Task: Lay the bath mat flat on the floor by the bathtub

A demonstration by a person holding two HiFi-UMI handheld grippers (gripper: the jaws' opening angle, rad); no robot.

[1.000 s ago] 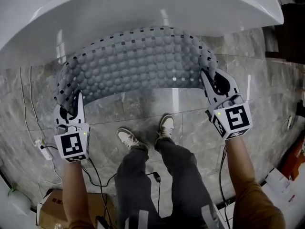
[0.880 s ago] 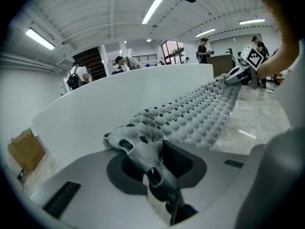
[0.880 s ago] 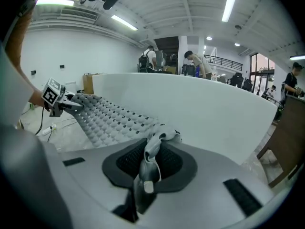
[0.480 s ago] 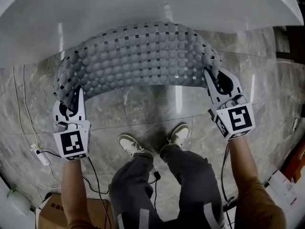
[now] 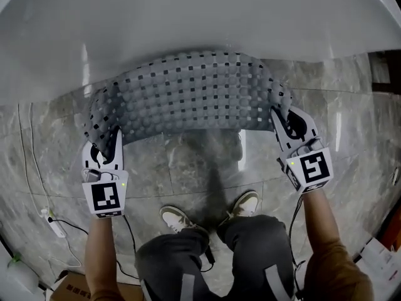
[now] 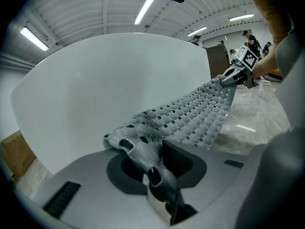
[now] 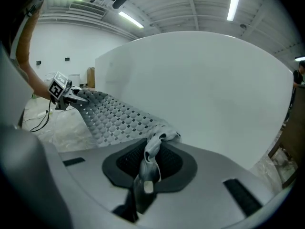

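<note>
A grey bath mat (image 5: 191,93) with bumps and square holes hangs stretched between my two grippers, above the marble floor (image 5: 200,158) and close to the white bathtub (image 5: 188,24). My left gripper (image 5: 106,148) is shut on the mat's left corner, which bunches between its jaws (image 6: 147,161). The right gripper (image 5: 285,123) is shut on the mat's right corner (image 7: 152,151). The mat sags in an arc, its far edge near the tub's wall. In the left gripper view the mat (image 6: 200,113) runs off to the right gripper (image 6: 240,68); in the right gripper view it (image 7: 114,120) runs to the left gripper (image 7: 64,92).
The person's shoes (image 5: 178,218) and dark trouser legs (image 5: 250,249) stand on the floor below the mat. A white power strip with a cable (image 5: 55,223) lies at the lower left, a cardboard box (image 5: 69,288) at the bottom left. The tub's rim fills the top.
Both grippers and the mat have shifted lower in the head view as the person stepped back; the feet have moved down the frame. The tub fills more of the top.
</note>
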